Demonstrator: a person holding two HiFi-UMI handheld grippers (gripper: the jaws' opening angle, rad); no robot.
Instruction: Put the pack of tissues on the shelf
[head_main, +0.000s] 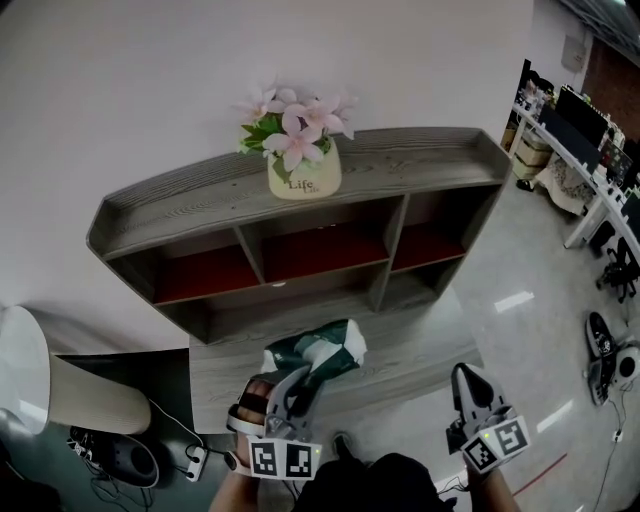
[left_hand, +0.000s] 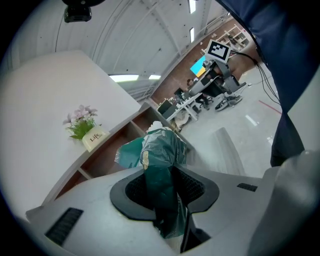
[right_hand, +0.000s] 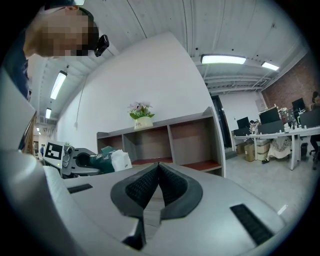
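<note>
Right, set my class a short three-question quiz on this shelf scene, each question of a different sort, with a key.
1. True or false: the left claw is shut on the pack of tissues.
2. What stands on top of the shelf? A) a flower pot B) a desk lamp C) a stack of books
3. Fill the gap: the right claw holds nothing and its jaws are ____.

Key: 1 true; 2 A; 3 shut.
</note>
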